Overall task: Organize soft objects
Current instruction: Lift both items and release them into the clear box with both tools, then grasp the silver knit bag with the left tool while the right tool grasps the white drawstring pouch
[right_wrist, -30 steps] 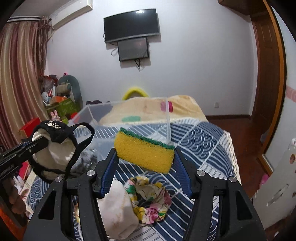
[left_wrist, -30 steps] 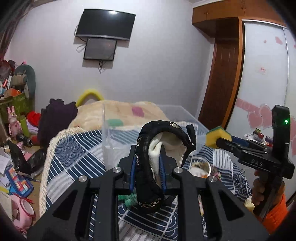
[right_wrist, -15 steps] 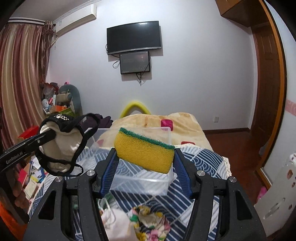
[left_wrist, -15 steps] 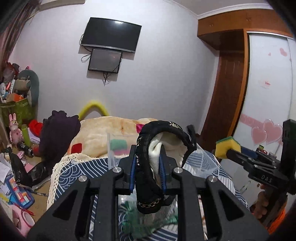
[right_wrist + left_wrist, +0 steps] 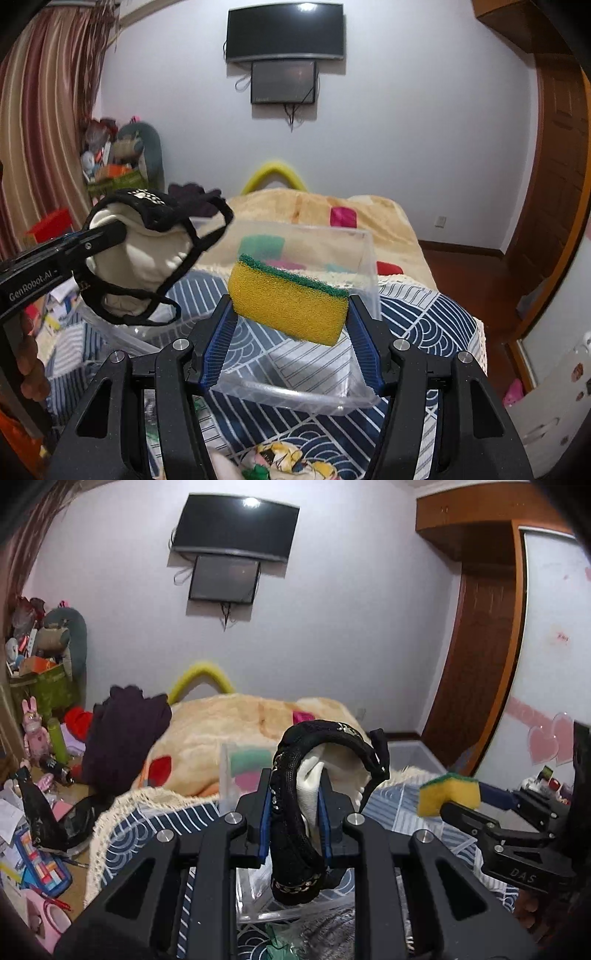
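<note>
My left gripper [image 5: 293,805] is shut on a black-and-white fabric pouch with black straps [image 5: 295,812], held in the air above the clear plastic bin [image 5: 229,775]. The pouch also shows at the left of the right wrist view [image 5: 147,251]. My right gripper [image 5: 290,325] is shut on a yellow sponge with a green scouring top [image 5: 288,299], held above the near part of the clear bin [image 5: 365,258]. The sponge shows at the right of the left wrist view [image 5: 448,794].
The bin stands on a bed with a blue-and-white patterned cover [image 5: 424,314]. A floral cloth [image 5: 280,458] lies at the near edge. A beige blanket [image 5: 229,723] covers the far bed. Clutter and toys [image 5: 40,738] fill the floor at left. A wooden door [image 5: 476,664] stands right.
Both grippers have moved forward over the clear bin with their loads still held. The bin is now directly beneath and ahead of them, and the view tilts slightly down again.
</note>
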Demonstrator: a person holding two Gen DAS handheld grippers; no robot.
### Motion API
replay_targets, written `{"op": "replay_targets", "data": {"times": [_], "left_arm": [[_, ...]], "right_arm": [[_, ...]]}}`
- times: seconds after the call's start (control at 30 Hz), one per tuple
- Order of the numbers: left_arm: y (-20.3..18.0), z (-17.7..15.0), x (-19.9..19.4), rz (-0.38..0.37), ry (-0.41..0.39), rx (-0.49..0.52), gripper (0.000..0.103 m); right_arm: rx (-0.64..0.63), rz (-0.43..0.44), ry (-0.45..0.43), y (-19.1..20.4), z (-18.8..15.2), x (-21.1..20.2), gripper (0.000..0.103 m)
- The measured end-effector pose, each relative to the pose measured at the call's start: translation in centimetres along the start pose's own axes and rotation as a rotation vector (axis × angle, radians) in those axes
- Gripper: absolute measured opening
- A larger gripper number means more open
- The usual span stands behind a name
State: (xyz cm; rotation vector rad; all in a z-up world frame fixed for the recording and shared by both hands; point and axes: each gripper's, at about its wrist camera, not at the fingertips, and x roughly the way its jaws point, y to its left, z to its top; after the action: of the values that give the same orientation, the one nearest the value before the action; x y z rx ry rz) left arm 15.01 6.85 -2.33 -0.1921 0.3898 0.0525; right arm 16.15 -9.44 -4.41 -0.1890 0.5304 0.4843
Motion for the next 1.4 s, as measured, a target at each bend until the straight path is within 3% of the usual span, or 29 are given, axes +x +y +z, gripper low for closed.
{"op": "replay_targets", "data": {"times": [0.33,0.5,0.6,0.67,0.73,0.87,0.97,1.07,1.23,1.4], "left_arm": [[-0.3,-2.1,4.3,-0.001,0.137,0.008,0.021],[-0.8,-2.3,4.2,0.001,0.149,0.032,0.025],[-0.8,-2.2,4.0,-0.009,0.164,0.029,0.038],[-0.9,-2.0,3.7,-0.007,0.161,0.033,0.067],[-1.0,-1.8,3.0,0.003,0.138,0.036,0.079],[-1.2,-1.4,1.0,0.006,0.076,0.035,0.084],[-1.5,-1.1,-0.3,-0.001,0.065,0.054,0.095],[-2.0,-1.1,-1.8,0.017,0.043,0.083,0.099],[-2.8,-2.2,-3.7,0.017,0.033,0.113,0.102],[-3.3,-4.1,-4.3,0.017,0.080,0.129,0.102]], "right_arm": [[-0.021,0.001,0.092,0.1,-0.6,2.0,0.059],[-0.029,0.004,0.074,0.1,-0.4,1.2,0.071],[-0.021,0.012,0.054,0.0,0.0,0.5,0.072],[-0.013,0.016,0.040,-0.1,0.1,-0.3,0.073],[-0.006,0.018,0.018,-0.2,0.3,-1.1,0.073],[0.001,0.022,-0.037,-0.2,0.6,-3.3,0.083],[-0.004,0.017,-0.068,-0.1,0.2,-4.7,0.083],[0.001,0.021,-0.078,-0.1,-0.4,-5.8,0.083],[0.011,0.034,-0.061,-0.1,-1.9,-6.8,0.083],[0.020,0.066,0.008,0.6,-4.3,-6.2,0.083]]}}
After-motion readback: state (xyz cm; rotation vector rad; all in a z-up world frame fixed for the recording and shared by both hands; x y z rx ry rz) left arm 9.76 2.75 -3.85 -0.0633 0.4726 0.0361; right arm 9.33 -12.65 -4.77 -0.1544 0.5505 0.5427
